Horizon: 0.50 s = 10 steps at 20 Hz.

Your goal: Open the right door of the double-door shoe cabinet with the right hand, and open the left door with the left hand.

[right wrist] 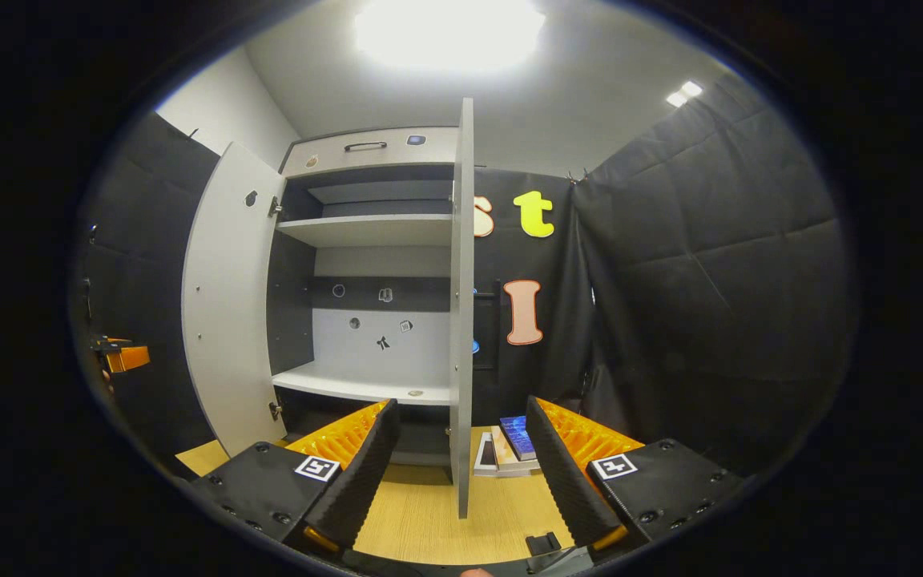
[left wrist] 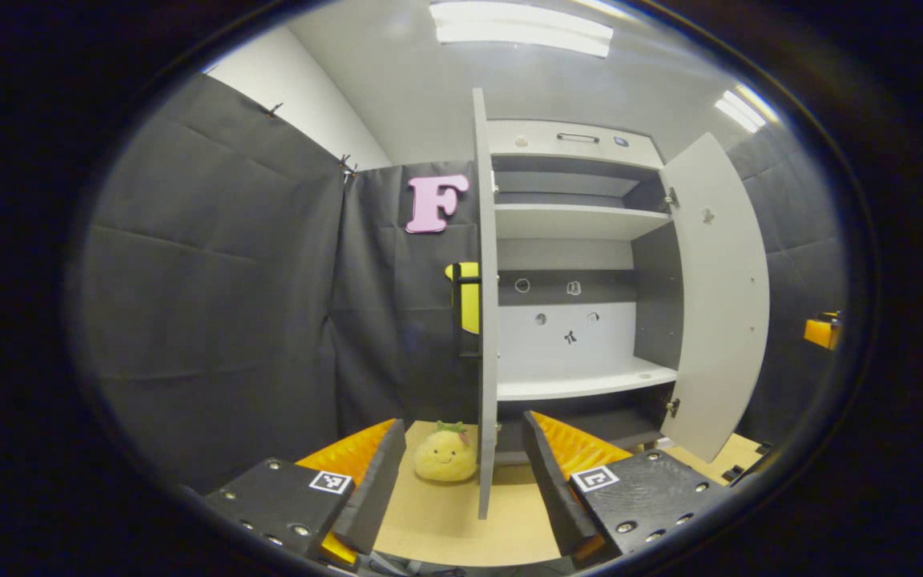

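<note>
Booth floor: plush (left wrist: 445, 455) L view | books (right wrist: 509, 449) R view | both doors (left wrist: 485, 320) prob. open

The right gripper (right wrist: 461, 469) hung with its jaws spread — the right door's (right wrist: 461, 320) edge stood in the gap, touching neither pad — while the left door (right wrist: 225, 304) gaped beside bare shelves (right wrist: 369, 230) and stacked books (right wrist: 509, 449).

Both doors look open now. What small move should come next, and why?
Probably draw both grippers straight back. The left door stands edge-on between the open left gripper, the right door edge-on between the open right gripper; neither is pressed, and the shelves lie exposed.
</note>
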Available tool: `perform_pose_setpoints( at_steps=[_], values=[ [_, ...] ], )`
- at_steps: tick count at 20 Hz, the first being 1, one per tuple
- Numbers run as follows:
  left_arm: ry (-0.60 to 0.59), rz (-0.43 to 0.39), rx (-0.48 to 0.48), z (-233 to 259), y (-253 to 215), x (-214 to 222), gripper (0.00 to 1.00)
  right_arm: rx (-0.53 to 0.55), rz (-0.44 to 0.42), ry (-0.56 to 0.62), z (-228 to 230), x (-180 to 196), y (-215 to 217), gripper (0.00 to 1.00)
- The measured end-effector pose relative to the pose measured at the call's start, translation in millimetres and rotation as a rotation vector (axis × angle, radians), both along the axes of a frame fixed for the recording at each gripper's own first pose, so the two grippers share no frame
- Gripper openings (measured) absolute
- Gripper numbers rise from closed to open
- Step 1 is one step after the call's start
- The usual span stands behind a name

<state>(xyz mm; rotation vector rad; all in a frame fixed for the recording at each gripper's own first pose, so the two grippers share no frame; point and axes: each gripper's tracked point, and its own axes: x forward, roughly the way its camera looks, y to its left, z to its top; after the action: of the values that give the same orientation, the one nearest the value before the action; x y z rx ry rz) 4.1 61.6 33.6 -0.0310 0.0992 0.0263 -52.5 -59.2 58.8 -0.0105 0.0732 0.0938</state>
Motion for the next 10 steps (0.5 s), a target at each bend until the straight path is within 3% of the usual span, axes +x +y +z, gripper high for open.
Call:
perform_pose_setpoints(
  at_steps=[10],
  values=[
    [-0.017, 0.05, 0.014, 4.6, 17.2, -13.8, 0.84, 0.029, 0.0, -0.004, 0.8, 1.3, -3.0, 0.98]
  ],
)
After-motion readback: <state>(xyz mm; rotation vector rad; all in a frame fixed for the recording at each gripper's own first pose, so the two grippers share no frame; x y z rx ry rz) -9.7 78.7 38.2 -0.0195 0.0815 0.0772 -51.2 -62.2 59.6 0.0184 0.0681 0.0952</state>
